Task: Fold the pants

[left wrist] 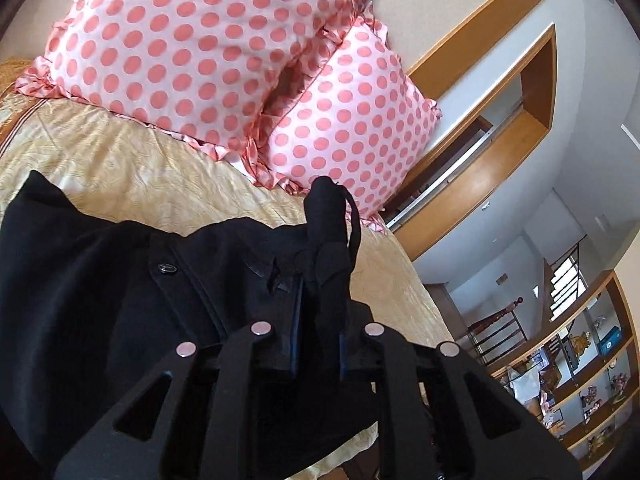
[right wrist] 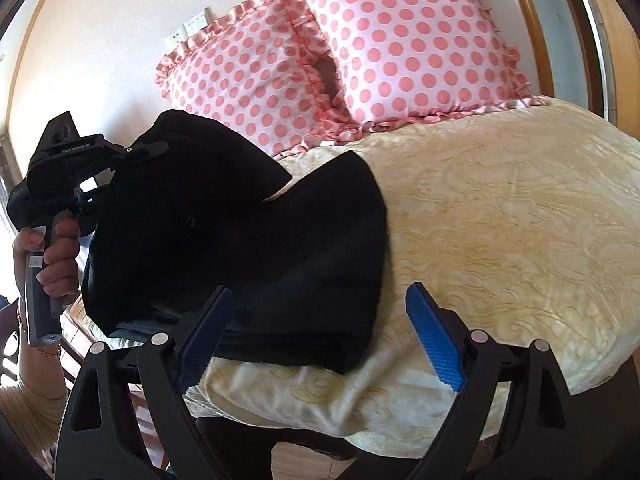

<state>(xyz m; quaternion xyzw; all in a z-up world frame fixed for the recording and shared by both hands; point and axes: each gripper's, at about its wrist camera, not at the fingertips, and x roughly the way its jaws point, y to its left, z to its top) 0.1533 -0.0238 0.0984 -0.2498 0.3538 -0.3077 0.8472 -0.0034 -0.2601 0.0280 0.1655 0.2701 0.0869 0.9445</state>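
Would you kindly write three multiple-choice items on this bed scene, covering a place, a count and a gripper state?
1. Where do the black pants lie?
A. on the cream bedspread
B. on the floor
C. on a chair

2. How many polka-dot pillows stand at the wall?
A. one
B. two
C. four

3. What is the right gripper doing?
A. clamping a pillow
B. clamping the pants
C. open, holding nothing

Answers: 1 A, the bedspread shows beneath them; 2 B, two lean side by side; 3 C, its blue pads stand wide apart, while the left gripper pinches pants fabric.
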